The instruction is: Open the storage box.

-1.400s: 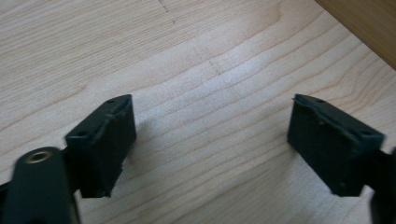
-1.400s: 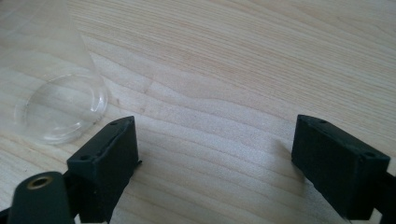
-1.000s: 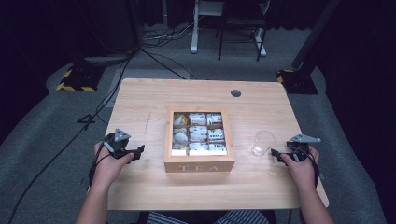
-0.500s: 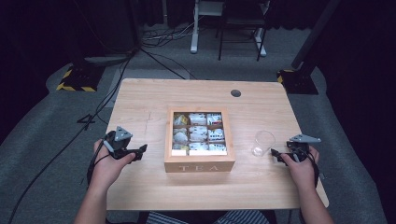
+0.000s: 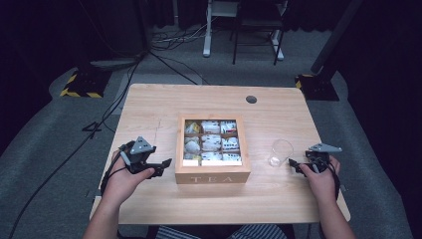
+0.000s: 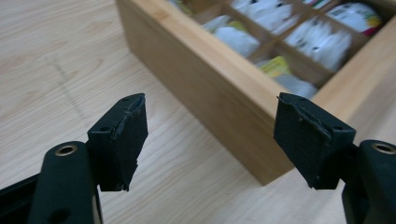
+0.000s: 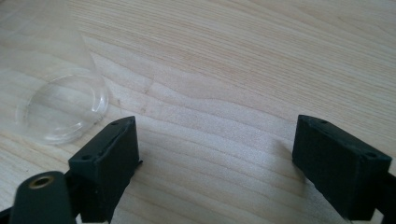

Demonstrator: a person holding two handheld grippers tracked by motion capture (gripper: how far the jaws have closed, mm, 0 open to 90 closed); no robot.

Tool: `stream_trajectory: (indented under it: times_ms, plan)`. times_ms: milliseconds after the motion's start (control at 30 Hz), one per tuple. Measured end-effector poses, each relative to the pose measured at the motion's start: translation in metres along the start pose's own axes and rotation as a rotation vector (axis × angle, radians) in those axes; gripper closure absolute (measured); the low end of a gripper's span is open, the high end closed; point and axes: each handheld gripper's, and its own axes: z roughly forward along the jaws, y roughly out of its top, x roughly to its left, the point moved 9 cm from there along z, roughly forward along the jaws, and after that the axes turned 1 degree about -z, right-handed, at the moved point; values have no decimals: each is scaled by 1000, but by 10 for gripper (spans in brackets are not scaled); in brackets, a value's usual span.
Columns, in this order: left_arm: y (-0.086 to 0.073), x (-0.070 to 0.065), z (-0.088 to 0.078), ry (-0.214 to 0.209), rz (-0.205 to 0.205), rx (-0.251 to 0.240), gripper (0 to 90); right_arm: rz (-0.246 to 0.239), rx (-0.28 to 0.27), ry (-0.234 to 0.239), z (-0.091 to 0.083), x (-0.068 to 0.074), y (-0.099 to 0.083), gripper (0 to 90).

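Left tool (image 5: pixel 160 166) spread and empty, just beside the left wall of the one wooden tea box (image 5: pixel 213 175) at mid table (image 5: pixel 149 107); right tool (image 5: pixel 294 166) likewise spread and empty, next to the one clear glass (image 5: pixel 280 152). The box's nine compartments hold paper tea sachets (image 6: pixel 317 43). These probably handle light, flat and crushable; pinch one by its upper edge.

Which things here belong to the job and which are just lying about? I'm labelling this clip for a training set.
In the job:
- wooden tea box, open, tea bags in its compartments
- clear glass, empty, right of the box
- left gripper, open beside the box
- right gripper, open by the glass

Lying about:
- cables on the floor
- stand bases
- chair behind the table
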Motion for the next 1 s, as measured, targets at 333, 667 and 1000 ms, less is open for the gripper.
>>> stream_trajectory:
  times_ms: [333, 667, 1000]
  plan:
    - [3, -31, 6, -107, 75, 8, 259, 0, 0, 0, 0, 0, 0, 148]
    - [-8, -42, 18, -150, 138, 71, 245, 0, 0, 0, 0, 0, 0, 148]
    - [-14, -46, 26, -152, 175, 103, 260, 0, 0, 0, 0, 0, 0, 148]
